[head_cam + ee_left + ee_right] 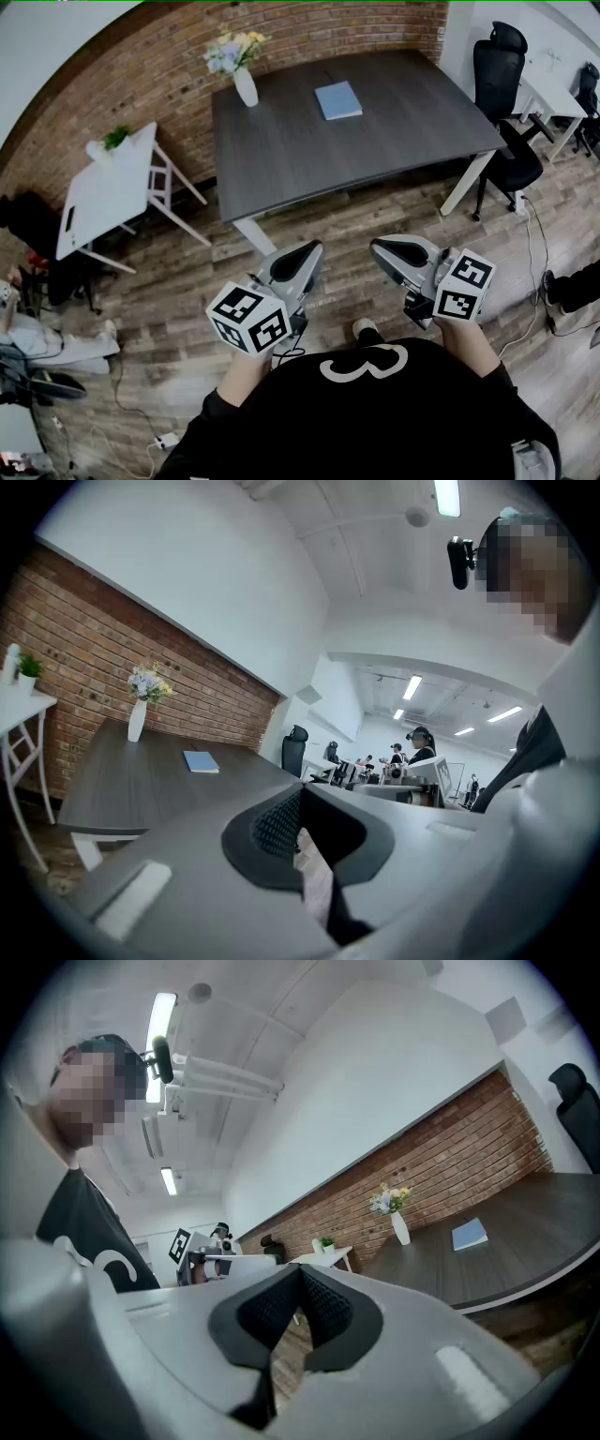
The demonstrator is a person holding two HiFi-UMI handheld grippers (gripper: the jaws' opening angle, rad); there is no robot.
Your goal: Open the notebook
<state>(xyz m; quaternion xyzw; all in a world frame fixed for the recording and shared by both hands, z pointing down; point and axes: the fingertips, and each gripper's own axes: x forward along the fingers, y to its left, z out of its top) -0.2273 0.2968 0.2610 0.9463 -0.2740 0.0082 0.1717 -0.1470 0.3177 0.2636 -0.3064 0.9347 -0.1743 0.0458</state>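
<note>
Head view: the closed notebook (338,99) lies on the dark tabletop (281,159) at upper centre, with the left claw (302,255) and right claw (392,253) low in frame, well apart from it. Left gripper view: that claw is clenched on nothing, notebook at middle left. Right gripper view: likewise clenched and empty, notebook at right; the reach seems not yet begun, and the next move calls for nearing the notebook and unclenching to catch its edge.
</note>
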